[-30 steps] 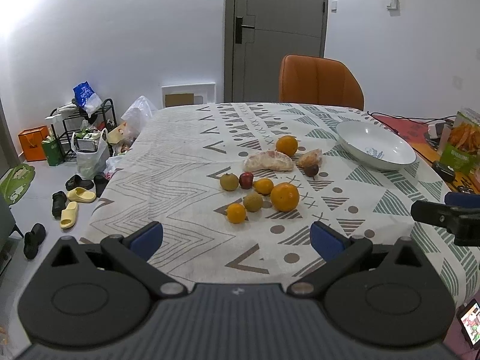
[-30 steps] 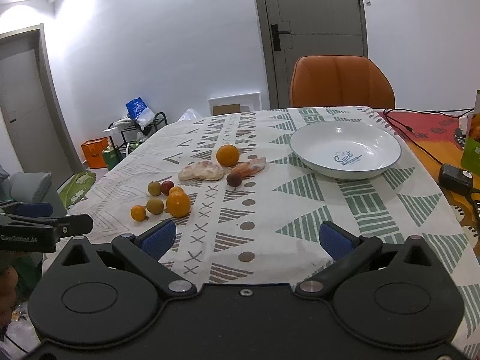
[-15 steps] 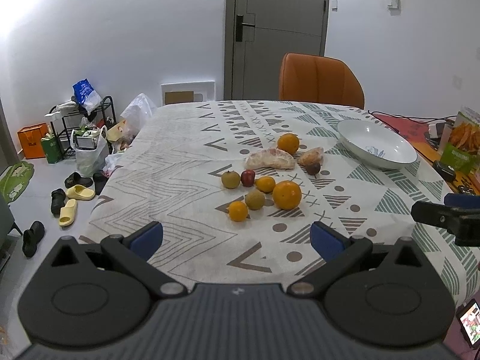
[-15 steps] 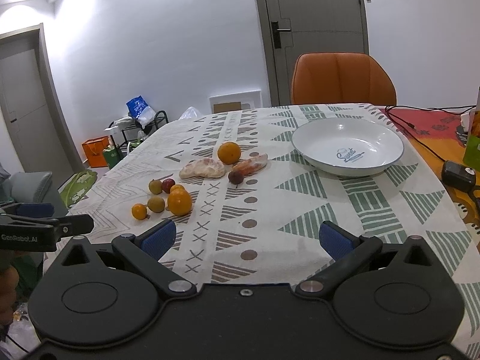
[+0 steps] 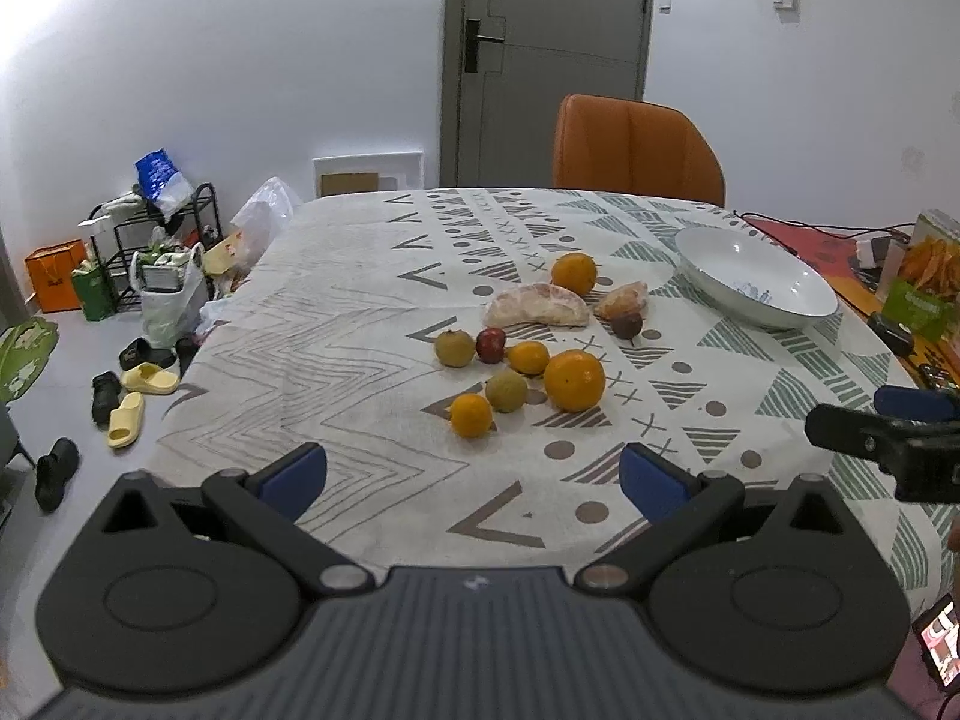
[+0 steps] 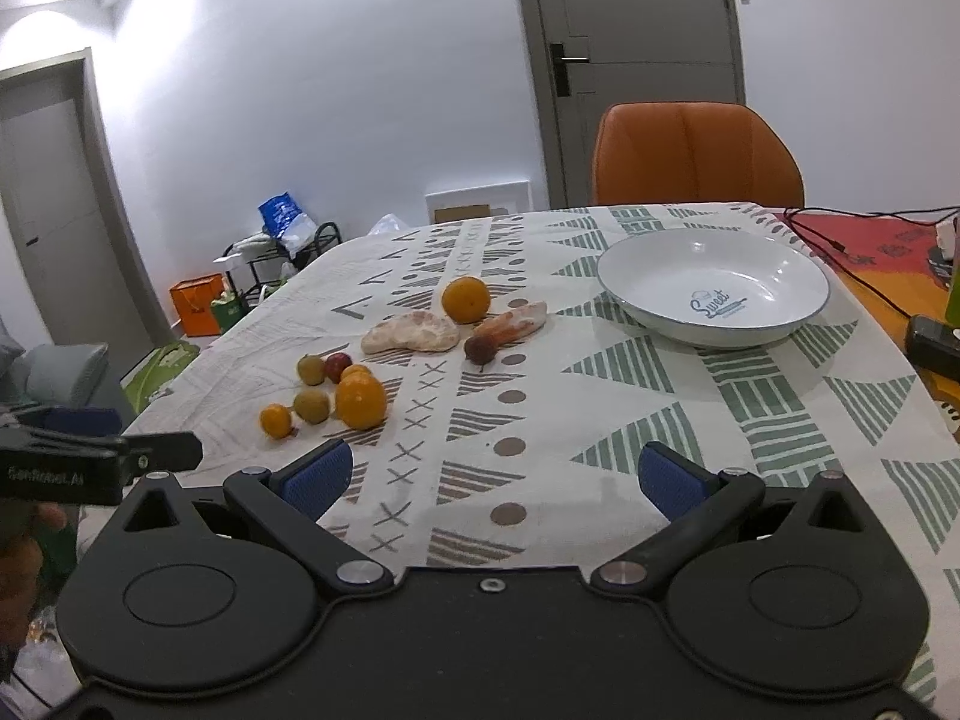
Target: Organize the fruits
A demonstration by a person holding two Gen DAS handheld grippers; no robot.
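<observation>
The left gripper (image 5: 473, 477) hung released and empty above the near edge of the patterned white tablecloth (image 5: 360, 330), its blue pads spread wide. Ahead of it lay the loose fruit: a small greenish-brown round fruit (image 5: 454, 348) touching a small red apple-like fruit (image 5: 491, 345), a small orange mandarin (image 5: 471, 415) nearest the camera, another greenish round fruit (image 5: 507, 391) and a large orange (image 5: 574, 380) just beside it. Behind these rested a peeled pale-pink pomelo segment (image 5: 536, 306), likely soft and easily crushed, best taken lightly across its narrow middle. The round fruits looked firm, smooth and prone to rolling, so a hold across the widest part seemed wise. To the right stood the empty white ceramic bowl (image 6: 713, 285), well apart from the fruit and probably their destination. The right gripper (image 6: 489, 474) was likewise spread and held nothing, hovering over the cloth between fruit and bowl
</observation>
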